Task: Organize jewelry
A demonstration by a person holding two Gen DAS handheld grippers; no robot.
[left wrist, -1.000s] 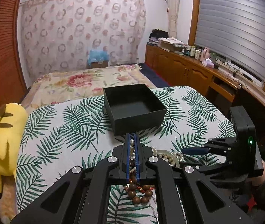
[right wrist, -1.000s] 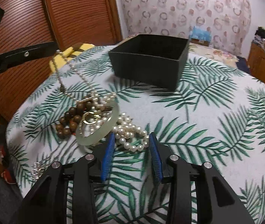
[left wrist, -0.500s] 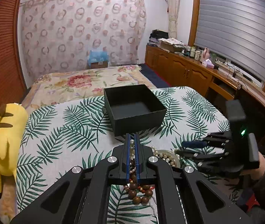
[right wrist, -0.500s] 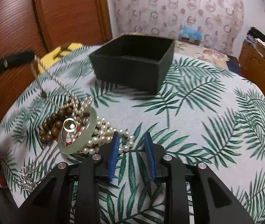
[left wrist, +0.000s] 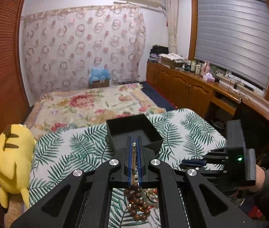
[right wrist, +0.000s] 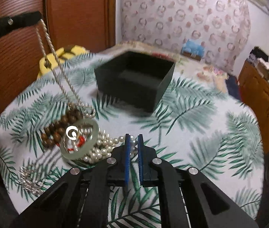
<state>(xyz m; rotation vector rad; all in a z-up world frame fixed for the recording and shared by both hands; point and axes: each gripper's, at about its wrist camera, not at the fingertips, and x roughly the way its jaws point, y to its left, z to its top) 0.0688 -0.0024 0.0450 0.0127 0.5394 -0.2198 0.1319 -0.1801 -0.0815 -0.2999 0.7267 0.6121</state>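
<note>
Left wrist view: close over own gripper [left wrist: 134, 163], angled down across the leaf-print tablecloth [left wrist: 73, 152] toward bed [left wrist: 89, 102] and curtain, window at right. Right wrist view: nearer the cloth, tilted steeper, facing the wooden door [right wrist: 73, 15] and curtain. Shared: black box [left wrist: 132, 131] [right wrist: 134, 81], wooden beads [right wrist: 58, 129], tablecloth, yellow plush toy [left wrist: 13, 161].

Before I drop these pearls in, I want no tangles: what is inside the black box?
The black box shows only a bare dark floor in both wrist views. The left gripper covers its near inner corner, so that part stays unseen.
</note>
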